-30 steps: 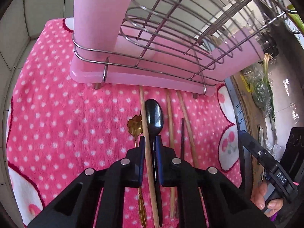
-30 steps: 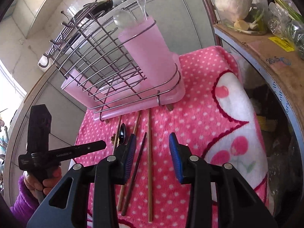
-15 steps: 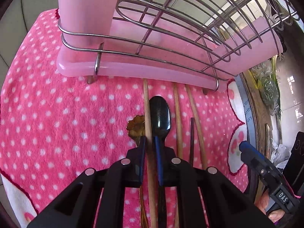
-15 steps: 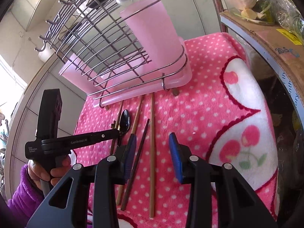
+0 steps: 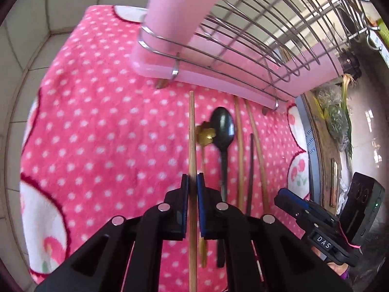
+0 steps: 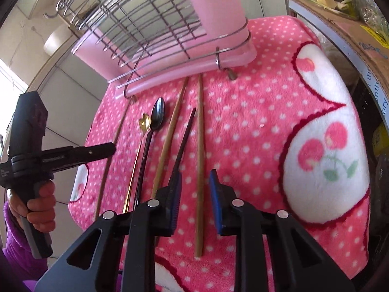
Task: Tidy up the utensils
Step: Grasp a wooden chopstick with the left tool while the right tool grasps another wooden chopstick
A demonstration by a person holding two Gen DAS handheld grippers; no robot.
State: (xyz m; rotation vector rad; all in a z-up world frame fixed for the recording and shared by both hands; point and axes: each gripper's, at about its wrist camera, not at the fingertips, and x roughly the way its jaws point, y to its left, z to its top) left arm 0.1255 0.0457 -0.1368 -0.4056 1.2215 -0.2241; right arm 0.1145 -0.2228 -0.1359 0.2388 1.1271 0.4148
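Observation:
My left gripper [image 5: 193,178] is shut on a light wooden chopstick [image 5: 192,131], held a little left of the other utensils; the right wrist view shows that chopstick [image 6: 113,143] in it too. On the pink dotted towel [image 5: 97,121] lie a black spoon [image 5: 222,126], a small gold flower spoon [image 5: 205,133] and several more chopsticks. My right gripper [image 6: 195,185] hangs low over the rightmost wooden chopstick [image 6: 199,133]. Its jaws are closing with that stick between them, and the pads do not touch it. A dark chopstick [image 6: 186,136] runs beside its left finger.
A wire drying rack on a pink tray [image 5: 218,80] with a tall pink cup [image 6: 214,4] stands just beyond the utensils. A cardboard box [image 6: 352,31] with bagged greens borders the towel on the right. Tiled wall [image 5: 24,48] lies left. A hand in a purple sleeve [image 6: 39,209] holds the left gripper.
My left gripper has closed on the light chopstick and drawn it left, away from the black spoon. My right gripper has come down over the rightmost chopstick and its jaws have narrowed.

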